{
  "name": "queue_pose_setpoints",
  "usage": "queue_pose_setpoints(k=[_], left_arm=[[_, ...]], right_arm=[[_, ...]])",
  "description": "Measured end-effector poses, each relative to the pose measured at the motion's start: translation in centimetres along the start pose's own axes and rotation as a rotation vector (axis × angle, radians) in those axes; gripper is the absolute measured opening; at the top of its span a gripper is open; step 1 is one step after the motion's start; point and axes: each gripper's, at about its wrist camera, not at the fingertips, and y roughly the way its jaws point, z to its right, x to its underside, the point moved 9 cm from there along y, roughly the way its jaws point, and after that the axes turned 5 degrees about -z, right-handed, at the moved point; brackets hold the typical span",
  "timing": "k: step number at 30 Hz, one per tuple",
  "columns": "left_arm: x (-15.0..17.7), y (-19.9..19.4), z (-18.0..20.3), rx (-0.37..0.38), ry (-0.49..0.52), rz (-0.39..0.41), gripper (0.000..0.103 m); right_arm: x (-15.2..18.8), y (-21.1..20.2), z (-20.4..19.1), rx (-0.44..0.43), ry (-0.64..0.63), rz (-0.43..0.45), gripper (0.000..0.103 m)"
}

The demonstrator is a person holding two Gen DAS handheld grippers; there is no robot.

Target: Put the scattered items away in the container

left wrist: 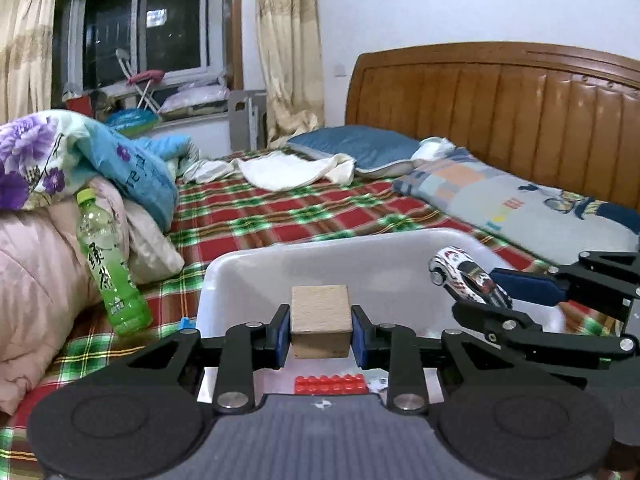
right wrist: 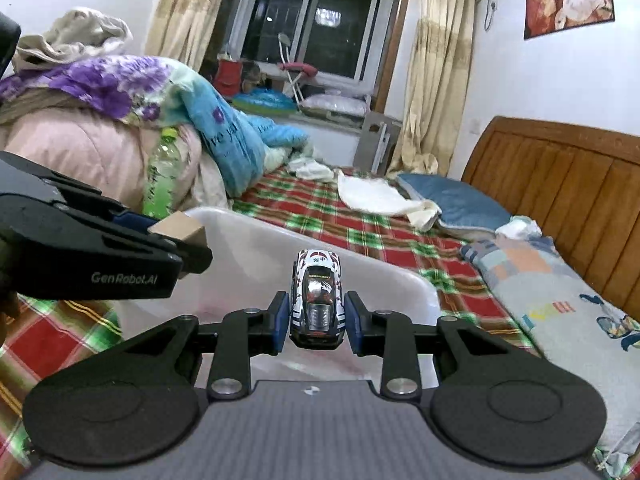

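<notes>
A: Left tongs (left wrist: 319, 328) clamped on pale square wooden block (left wrist: 320, 320), right tongs (right wrist: 316, 316) on white striped toy car (right wrist: 318, 296); both above white plastic tub (left wrist: 256, 280).

B: Unreleased yet. Red studded brick (left wrist: 331, 384) beneath, possibly inside tub.

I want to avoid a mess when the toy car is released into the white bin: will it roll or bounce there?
The toy car, pinched by the right gripper, has wheels, so it would probably roll on the white bin's smooth floor. Its glossy shell looks hard, so it may clatter rather than deform. It seems small and light; the bin's walls should contain it.
</notes>
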Motion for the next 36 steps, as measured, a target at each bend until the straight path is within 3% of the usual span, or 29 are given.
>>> queue_pose_setpoints(k=[3, 5, 12, 19, 28, 36], left_arm=[[0.3, 0.0, -0.2, 0.001, -0.011, 0.000, 0.045], [0.5, -0.5, -0.1, -0.010, 0.009, 0.014, 0.051], [1.2, -4.0, 1.1, 0.040, 0.021, 0.047, 0.063], [5.9, -7.6, 3.3, 0.057, 0.124, 0.024, 0.065], [15.1, -7.5, 3.2, 0.088, 0.065, -0.125, 0.065], [16.9, -7.7, 2.0, 0.067, 0.049, -0.143, 0.065]], right_arm=[[0.5, 0.7, 0.2, -0.001, 0.004, -0.022, 0.036], [0.7, 0.5, 0.3, 0.004, 0.000, -0.010, 0.049], [1.0, -2.1, 0.5, 0.017, -0.016, 0.031, 0.049], [3.4, -7.0, -0.1, 0.019, -0.027, 0.086, 0.049], [10.7, -8.9, -3.5, -0.128, -0.009, -0.053, 0.049], [14.4, -7.6, -9.9, -0.199, -0.163, -0.121, 0.048]])
